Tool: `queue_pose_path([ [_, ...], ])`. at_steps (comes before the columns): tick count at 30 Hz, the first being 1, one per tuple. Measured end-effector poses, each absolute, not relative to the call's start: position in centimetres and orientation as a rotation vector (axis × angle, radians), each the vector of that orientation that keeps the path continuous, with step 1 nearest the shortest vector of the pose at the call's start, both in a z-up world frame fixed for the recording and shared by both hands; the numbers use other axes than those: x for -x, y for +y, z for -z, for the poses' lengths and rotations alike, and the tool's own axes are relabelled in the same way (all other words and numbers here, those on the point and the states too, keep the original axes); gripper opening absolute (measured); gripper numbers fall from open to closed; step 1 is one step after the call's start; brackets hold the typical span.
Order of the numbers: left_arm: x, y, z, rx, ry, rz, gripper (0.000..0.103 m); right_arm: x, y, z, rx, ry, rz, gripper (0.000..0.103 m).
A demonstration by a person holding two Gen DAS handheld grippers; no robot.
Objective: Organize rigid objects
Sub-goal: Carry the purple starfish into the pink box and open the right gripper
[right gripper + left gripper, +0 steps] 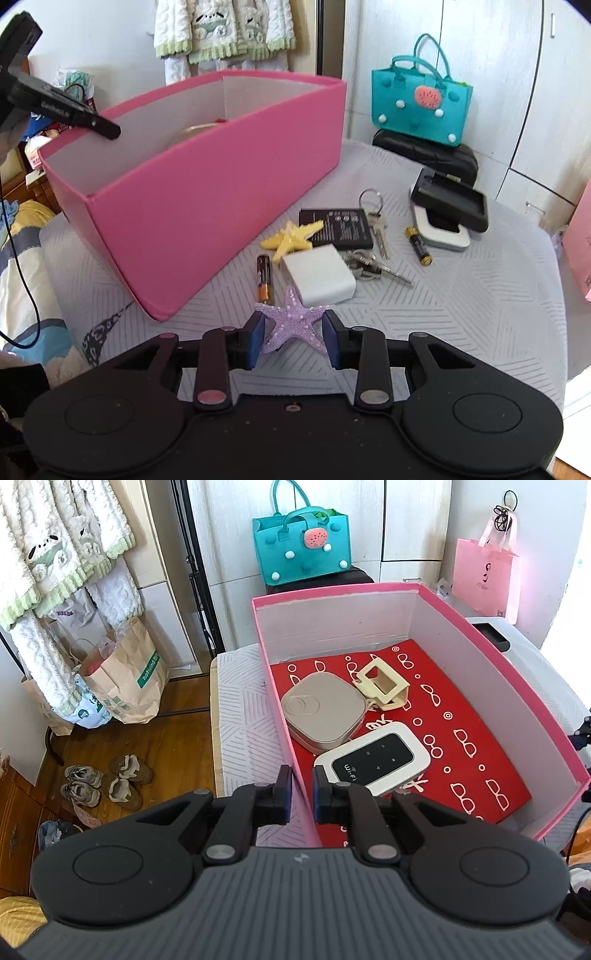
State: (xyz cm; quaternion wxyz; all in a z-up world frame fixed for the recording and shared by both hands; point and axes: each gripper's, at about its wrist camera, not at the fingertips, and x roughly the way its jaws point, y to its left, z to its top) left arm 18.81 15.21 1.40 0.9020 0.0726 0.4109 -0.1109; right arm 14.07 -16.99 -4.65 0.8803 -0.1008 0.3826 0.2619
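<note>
The left gripper [302, 794] is sitting nearly closed, its fingers straddling the pink box [284, 701] wall, pinching the rim to steady it by the look of it. Inside the box I'm seeing a beige puck [321, 712], a cream clip [380, 685] and a wifi router [373, 758].

Moving right, the right gripper [294, 334] is hanging partly open around the purple starfish [291, 319], which is lying on the table [461, 314] just beside the box corner. The pads aren't clearly pressing on it yet, so I can't call it held.

I'm guessing it's light, stiff resin with a bumpy surface, so decent friction, but the thin arms could snap. Gripping across the body near the middle looks safest.
</note>
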Motion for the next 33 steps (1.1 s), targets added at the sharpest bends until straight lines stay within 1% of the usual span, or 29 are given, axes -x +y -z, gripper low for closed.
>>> queue_pose_path([
  [10,-18.8,15.2,-1.4,-0.166,0.847,0.25,0.011,-14.4,-18.6,2.0,0.196,0.732,-0.443,0.039],
  [14,-18.8,15.3,-1.4,-0.168,0.845,0.254,0.011,-15.0,-18.8,-0.3,0.177,0.684,-0.451,0.039],
  [22,-18.8,15.2,-1.4,-0.16,0.846,0.254,0.011,-17.0,-14.5,-5.0,0.164,0.572,-0.668,0.039],
  [27,-18.8,15.2,-1.3,-0.159,0.847,0.27,0.012,-19.0,-9.3,-4.7,0.275,0.558,-0.778,0.039],
  [33,-18.8,15.1,-1.4,-0.177,0.848,0.278,0.012,-22.4,-4.8,-2.1,0.399,0.621,-0.789,0.039],
])
